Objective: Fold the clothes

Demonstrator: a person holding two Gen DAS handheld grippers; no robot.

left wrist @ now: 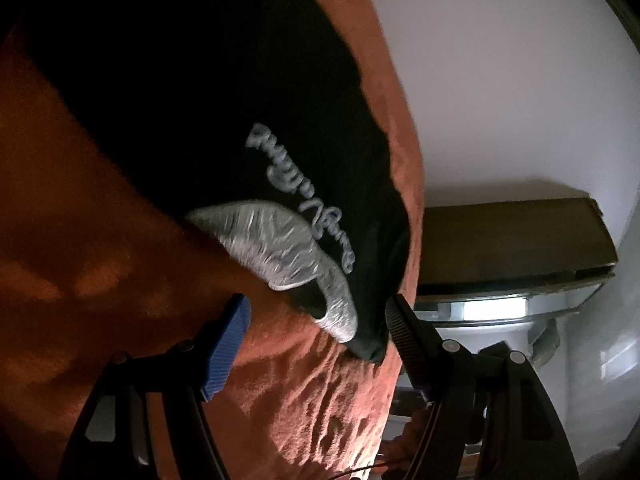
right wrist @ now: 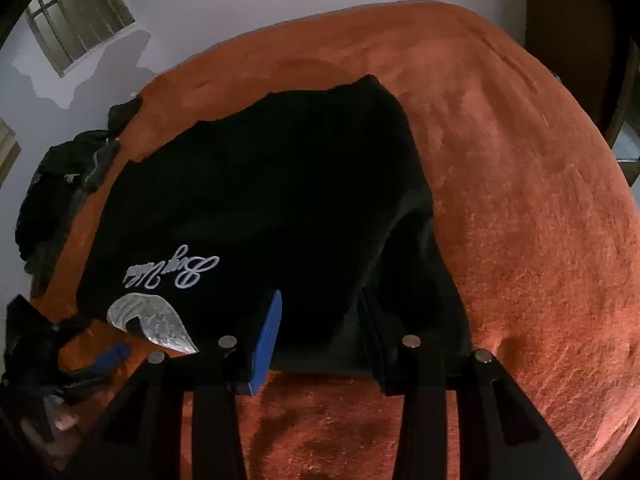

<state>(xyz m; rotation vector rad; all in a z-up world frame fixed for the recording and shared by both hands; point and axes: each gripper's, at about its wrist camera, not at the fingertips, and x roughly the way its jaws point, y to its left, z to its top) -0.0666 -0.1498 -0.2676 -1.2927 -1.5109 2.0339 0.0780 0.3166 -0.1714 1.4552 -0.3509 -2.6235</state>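
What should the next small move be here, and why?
Probably close both grippers on the black shirt's near edge. The shirt lies spread on the orange blanket, print up. The right gripper has its jaws apart around the near hem, not pressing. The left gripper stands open astride the printed corner. Neither appears to hold cloth, so a fold cannot start.

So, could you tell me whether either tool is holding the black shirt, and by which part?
Neither: both tools, left and right, stand open over the shirt's near edge, pads not pressing it.
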